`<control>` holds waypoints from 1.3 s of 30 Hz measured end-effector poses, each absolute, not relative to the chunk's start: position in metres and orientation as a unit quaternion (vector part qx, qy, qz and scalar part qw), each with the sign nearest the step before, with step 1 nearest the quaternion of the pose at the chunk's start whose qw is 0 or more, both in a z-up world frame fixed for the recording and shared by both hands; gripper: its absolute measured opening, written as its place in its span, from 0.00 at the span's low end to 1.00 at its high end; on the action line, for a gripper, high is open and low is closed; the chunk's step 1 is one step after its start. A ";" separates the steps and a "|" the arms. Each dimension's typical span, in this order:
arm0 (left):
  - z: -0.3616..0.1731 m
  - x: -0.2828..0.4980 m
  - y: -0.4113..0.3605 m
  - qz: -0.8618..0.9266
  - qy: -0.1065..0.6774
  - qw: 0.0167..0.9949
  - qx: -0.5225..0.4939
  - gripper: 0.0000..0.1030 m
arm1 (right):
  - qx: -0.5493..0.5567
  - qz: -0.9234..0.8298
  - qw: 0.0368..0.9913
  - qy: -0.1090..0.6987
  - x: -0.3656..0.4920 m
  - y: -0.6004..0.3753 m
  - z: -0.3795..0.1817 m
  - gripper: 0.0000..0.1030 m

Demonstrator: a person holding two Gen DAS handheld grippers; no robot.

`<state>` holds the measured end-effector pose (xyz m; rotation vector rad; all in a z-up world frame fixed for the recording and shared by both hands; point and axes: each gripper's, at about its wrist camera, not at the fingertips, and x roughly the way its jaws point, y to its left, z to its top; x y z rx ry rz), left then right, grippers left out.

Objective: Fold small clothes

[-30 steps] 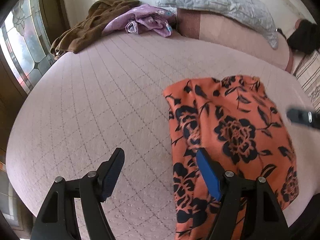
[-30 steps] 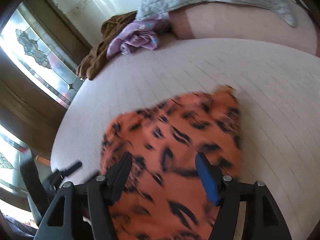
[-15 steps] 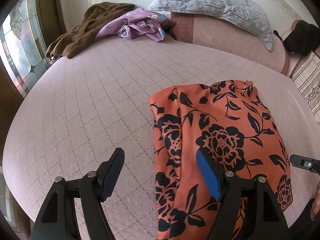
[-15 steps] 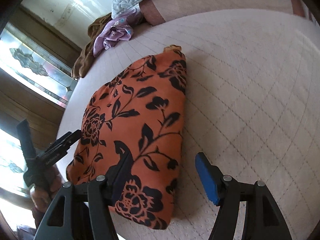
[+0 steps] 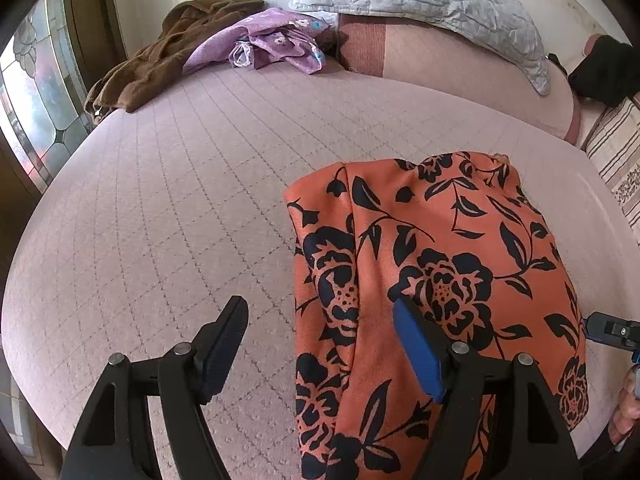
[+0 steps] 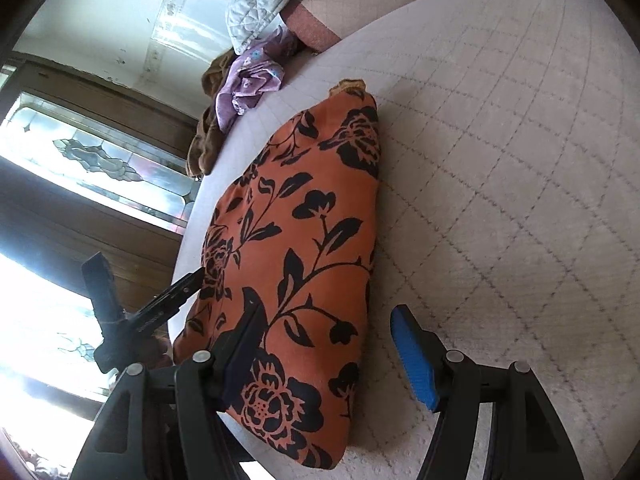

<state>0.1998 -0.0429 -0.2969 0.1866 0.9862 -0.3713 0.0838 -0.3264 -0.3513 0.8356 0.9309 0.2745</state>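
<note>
An orange garment with black flowers lies folded flat on the pink quilted bed. My left gripper hovers open over the garment's left edge, its right pad above the cloth and its left pad above bare quilt. My right gripper hangs open over the garment's near right edge, nothing pressed between its pads. The other gripper's tip shows at the garment's left side in the right wrist view. Neither gripper holds the cloth.
A purple flowered garment and a brown one lie heaped at the bed's far left corner. A grey quilted pillow rests on a pink bolster at the head. A stained-glass window flanks the left edge.
The right gripper swung down and rolled, from above the garment's middle to its near right edge. The garment settled flat. The left gripper drifted slightly closer to the cloth.
</note>
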 end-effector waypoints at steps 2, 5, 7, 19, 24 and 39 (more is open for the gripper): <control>-0.298 0.200 -0.044 -0.176 0.470 0.860 0.091 0.76 | 0.396 0.134 0.799 0.433 0.086 -0.327 -0.355 0.68; -0.301 0.202 -0.045 -0.178 0.472 0.859 0.090 0.77 | 0.404 0.146 0.793 0.432 0.092 -0.325 -0.359 0.68; -0.301 0.204 -0.044 -0.180 0.474 0.858 0.087 0.78 | 0.408 0.152 0.790 0.431 0.096 -0.322 -0.363 0.68; -0.304 0.207 -0.029 -0.210 0.496 0.841 0.047 0.78 | 0.306 0.096 0.866 0.383 0.085 -0.293 -0.312 0.48; -0.314 0.206 -0.030 -0.198 0.501 0.840 0.064 0.79 | 0.228 0.086 0.874 0.419 0.088 -0.262 -0.318 0.43; -0.305 0.183 -0.039 -0.197 0.458 0.862 0.087 0.79 | 0.275 0.081 0.881 0.377 0.063 -0.289 -0.300 0.53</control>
